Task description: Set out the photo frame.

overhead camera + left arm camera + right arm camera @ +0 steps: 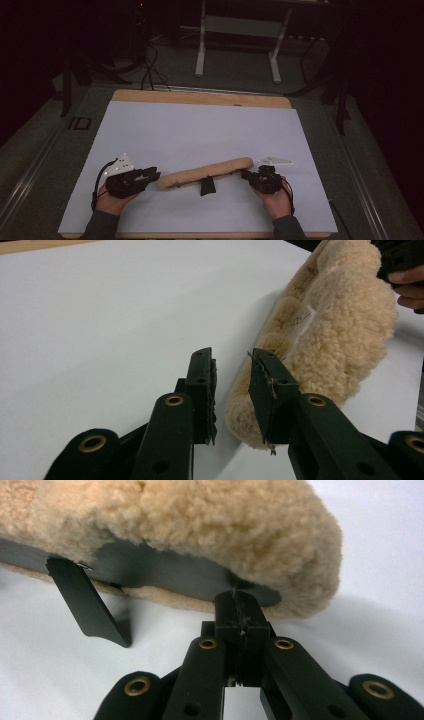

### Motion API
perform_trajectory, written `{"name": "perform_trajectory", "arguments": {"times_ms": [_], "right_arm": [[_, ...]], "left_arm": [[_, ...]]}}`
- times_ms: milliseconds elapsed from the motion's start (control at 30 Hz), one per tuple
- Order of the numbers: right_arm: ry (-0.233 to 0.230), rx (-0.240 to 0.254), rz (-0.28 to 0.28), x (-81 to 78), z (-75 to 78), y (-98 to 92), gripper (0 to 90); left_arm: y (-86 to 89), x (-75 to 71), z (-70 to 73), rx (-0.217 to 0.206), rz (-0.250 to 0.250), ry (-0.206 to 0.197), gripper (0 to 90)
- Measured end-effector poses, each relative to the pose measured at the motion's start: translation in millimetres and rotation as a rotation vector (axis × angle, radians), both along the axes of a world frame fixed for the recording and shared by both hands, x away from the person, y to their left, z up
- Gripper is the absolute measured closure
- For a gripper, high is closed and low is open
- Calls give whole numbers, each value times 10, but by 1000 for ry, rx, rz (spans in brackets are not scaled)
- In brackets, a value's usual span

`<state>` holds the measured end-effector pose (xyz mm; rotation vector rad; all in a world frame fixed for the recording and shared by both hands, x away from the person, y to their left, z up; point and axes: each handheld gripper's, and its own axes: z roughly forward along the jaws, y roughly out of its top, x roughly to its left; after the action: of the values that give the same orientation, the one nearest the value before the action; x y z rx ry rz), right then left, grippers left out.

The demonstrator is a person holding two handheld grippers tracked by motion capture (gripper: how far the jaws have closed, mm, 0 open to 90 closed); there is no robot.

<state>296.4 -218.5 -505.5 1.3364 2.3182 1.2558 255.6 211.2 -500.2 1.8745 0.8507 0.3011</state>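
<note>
A long tan fleece pad (205, 172) lies across the near part of the white table sheet (200, 130). Under it runs a thin black backing plate (165, 575), and a black bracket (207, 187) hangs down from its middle to the sheet. My left gripper (152, 175) is at the pad's left end. In the left gripper view its jaws (232, 390) stand apart with the fleece pad's (330, 325) tip between them, against one jaw only. My right gripper (245, 175) is at the pad's right end, shut (242, 612) on the edge of the backing plate.
The sheet covers a wooden board whose far edge (200, 97) shows. Beyond it are a dark floor, cables (150, 70) and a white table frame (240, 45). The other hand's fingers (407, 285) show past the pad in the left gripper view.
</note>
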Motion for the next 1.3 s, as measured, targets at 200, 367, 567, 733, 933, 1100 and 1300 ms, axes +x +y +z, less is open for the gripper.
{"name": "perform_trajectory", "arguments": {"times_ms": [200,367,567,733,933,1100,1300], "right_arm": [[-5,-15,-8,1,-13,27,900],[-4,-16,-5,-1,-21,63,900],[-8,-25,5,-11,-32,139,900],[-13,-36,22,-20,-43,216,900],[-18,-47,34,-19,-53,316,900],[-23,-57,42,-16,-65,384,900],[-25,-54,43,-8,-62,427,900]], "left_arm": [[-19,-2,-7,11,-11,0,739],[-20,-5,-10,14,-21,2,752],[-25,-12,-8,18,-28,-2,769],[-30,-21,-7,22,-29,-4,770],[-43,-32,-10,23,-34,-6,778],[-50,-41,-8,27,-37,-7,779],[-69,-51,-8,33,-47,-9,783]]}}
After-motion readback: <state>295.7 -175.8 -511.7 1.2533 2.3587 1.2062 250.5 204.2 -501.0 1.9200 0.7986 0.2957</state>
